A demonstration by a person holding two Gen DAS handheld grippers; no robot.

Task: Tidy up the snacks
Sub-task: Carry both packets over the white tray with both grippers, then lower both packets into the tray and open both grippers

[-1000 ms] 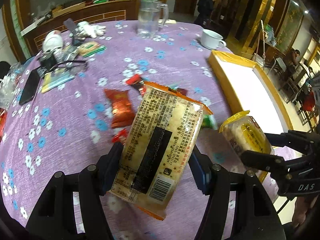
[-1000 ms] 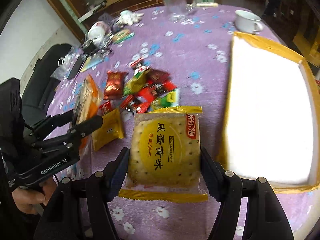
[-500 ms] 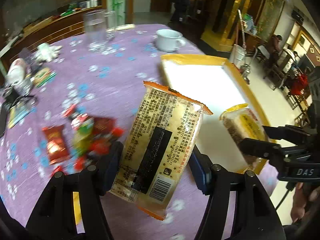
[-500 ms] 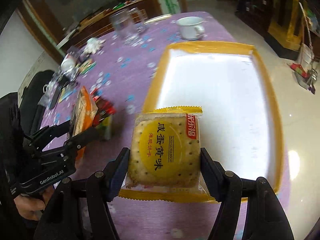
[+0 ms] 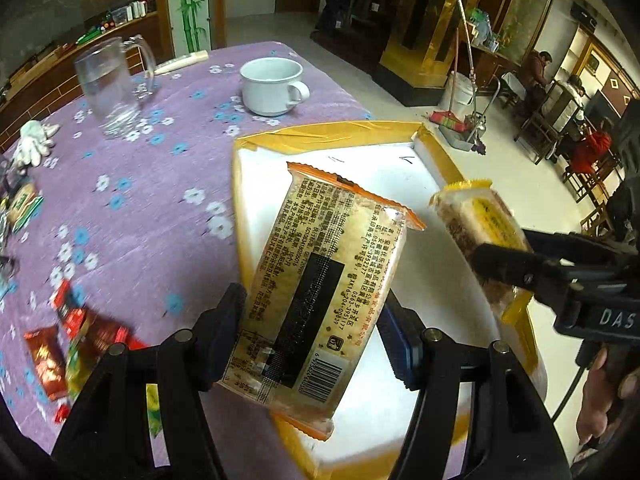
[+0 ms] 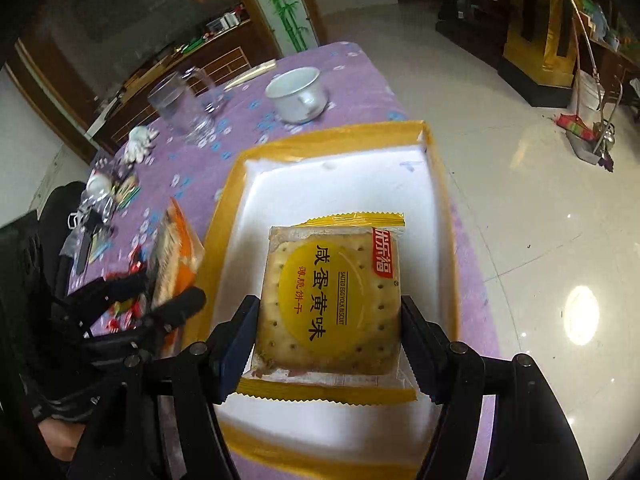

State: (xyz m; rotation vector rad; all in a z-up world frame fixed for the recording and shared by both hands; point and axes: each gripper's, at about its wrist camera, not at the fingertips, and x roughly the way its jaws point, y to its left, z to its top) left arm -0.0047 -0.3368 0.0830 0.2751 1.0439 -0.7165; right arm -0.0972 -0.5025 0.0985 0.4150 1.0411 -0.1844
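Note:
My left gripper (image 5: 316, 336) is shut on an orange-edged biscuit pack (image 5: 320, 280), printed back and barcode facing the camera, held over the near left part of the white tray (image 5: 264, 184) with a yellow taped rim. My right gripper (image 6: 330, 336) is shut on a yellow salted egg yolk biscuit pack (image 6: 332, 300), held above the tray (image 6: 304, 188) floor. In the left wrist view the right gripper (image 5: 516, 256) holds its yellow pack (image 5: 476, 220) over the tray's right side. In the right wrist view the left gripper (image 6: 160, 296) holds its orange pack (image 6: 176, 248) beside the tray's left rim.
A purple flowered tablecloth (image 5: 132, 208) covers the table. A white cup (image 5: 272, 86) and a glass mug (image 5: 108, 84) stand beyond the tray. Red and green small snack packets (image 5: 72, 340) lie left of it. A white glove (image 5: 34, 140) lies far left. The tiled floor (image 6: 520, 208) drops off right.
Both grippers have swung right, from above the snack pile to over the white tray, each still clamped on its biscuit pack. The loose snacks now lie off to the left.

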